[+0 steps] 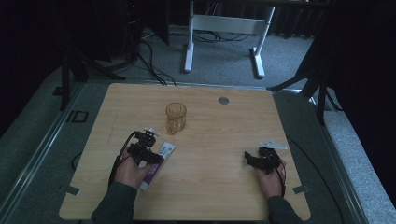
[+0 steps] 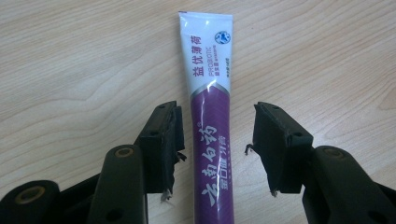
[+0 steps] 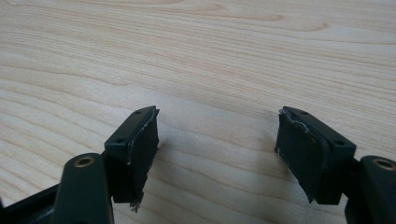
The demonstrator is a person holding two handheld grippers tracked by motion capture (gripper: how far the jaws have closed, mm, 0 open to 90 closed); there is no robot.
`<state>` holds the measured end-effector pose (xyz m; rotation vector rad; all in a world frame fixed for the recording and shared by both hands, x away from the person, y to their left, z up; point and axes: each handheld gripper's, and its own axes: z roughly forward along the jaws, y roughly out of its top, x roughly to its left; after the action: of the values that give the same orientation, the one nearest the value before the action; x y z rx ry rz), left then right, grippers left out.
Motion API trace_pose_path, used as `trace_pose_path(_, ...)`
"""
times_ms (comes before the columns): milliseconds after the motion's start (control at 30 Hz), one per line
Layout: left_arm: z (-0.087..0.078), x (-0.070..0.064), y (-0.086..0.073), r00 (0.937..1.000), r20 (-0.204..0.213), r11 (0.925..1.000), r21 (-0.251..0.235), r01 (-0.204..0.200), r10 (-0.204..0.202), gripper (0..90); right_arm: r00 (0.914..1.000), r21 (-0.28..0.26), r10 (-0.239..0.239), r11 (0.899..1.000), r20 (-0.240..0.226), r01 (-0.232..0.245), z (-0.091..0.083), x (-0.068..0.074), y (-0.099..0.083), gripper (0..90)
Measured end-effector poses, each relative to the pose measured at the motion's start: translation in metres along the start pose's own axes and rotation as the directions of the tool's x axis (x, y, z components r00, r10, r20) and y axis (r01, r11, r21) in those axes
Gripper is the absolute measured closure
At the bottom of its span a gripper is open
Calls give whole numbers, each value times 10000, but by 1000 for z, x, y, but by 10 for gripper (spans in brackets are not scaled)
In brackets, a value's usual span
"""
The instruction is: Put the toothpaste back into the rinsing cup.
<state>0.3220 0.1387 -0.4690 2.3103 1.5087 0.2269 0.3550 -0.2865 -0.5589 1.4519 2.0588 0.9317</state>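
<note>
A purple and white toothpaste tube [image 2: 210,116] lies flat on the wooden table [image 1: 210,186], its white crimped end pointing away from me. My left gripper [image 2: 215,140] is open and straddles the tube's purple part, one jaw on each side with a gap to both. In the high view the left gripper [image 1: 149,151] sits over the tube [image 1: 161,156] at the table's left front. An amber drinking glass [image 1: 176,117] stands upright just beyond it. My right gripper [image 3: 217,149] is open over bare wood, and in the high view the right gripper [image 1: 254,158] is at the front right.
A small grey round cap [image 1: 223,100] is set in the table near its far edge. A white desk frame [image 1: 224,32] and cables stand on the carpet beyond the table. Dark stands flank the table on both sides.
</note>
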Motion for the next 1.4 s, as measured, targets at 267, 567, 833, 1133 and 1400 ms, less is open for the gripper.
trace_pose_path(267, 6, -4, 4, 10000, -73, 9999, 167, -13, 15, 493, 10000, -4, 5, 10000, -9, -5, 0, 0, 0, 294)
trace_pose_path(567, 12, -3, 6, 10000, -4, 9987, 497, 84, -84, 495, 10000, -10, 4, 10000, -14, -4, 0, 0, 0, 294)
trace_pose_path(833, 18, -3, 8, 9999, -7, 9975, 701, 120, -120, 498, 10000, -15, 19, 10000, -27, -19, 0, 0, 0, 294)
trace_pose_path(1133, 21, -3, 8, 10000, -58, 9965, 834, 83, -79, 499, 10000, -13, 13, 10000, -22, -13, 0, 0, 0, 294)
trace_pose_path(1400, 24, -3, 10, 10000, -44, 9946, 1038, 91, -87, 502, 10000, -18, 10, 10000, -26, -10, 0, 0, 0, 294)
